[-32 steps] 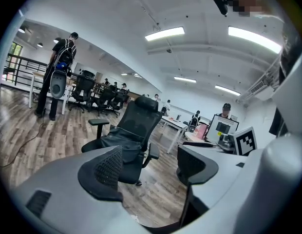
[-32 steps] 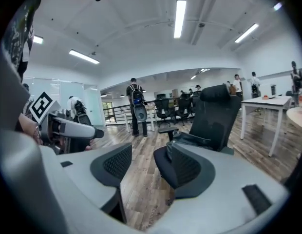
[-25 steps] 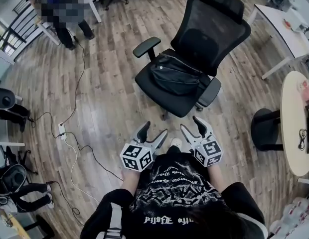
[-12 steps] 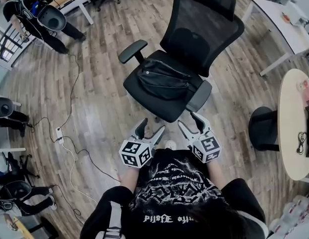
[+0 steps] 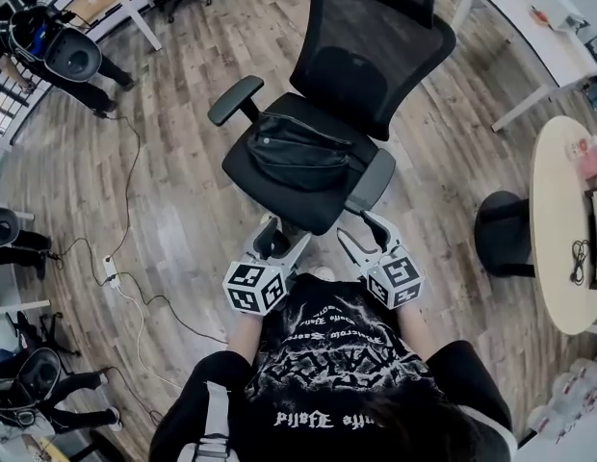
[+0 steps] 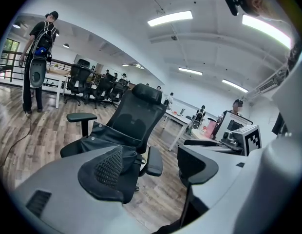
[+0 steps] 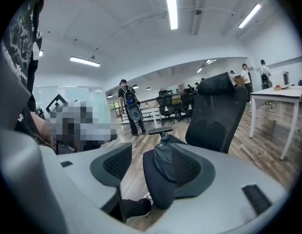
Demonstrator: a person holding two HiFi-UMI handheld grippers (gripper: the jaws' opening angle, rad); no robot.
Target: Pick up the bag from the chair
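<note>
The black bag (image 5: 298, 152) is being carried by the seat of the black office chair (image 5: 371, 51), in the middle of the scene. It is lying across the seat, between the two armrests, and it is not being touched by any tool. On the near side of the chair, the left tool (image 5: 287, 234) and the right tool (image 5: 358, 227) are being held side by side, close to the front edge of the seat and pointed to the far side. The jaws of both tools are being held apart, and nothing is being gripped between them. Cables (image 5: 135, 287) are being seen on the wooden floor at the left. A round table (image 5: 558, 229) is standing at the right, and a person (image 5: 48, 46) at the far left.
</note>
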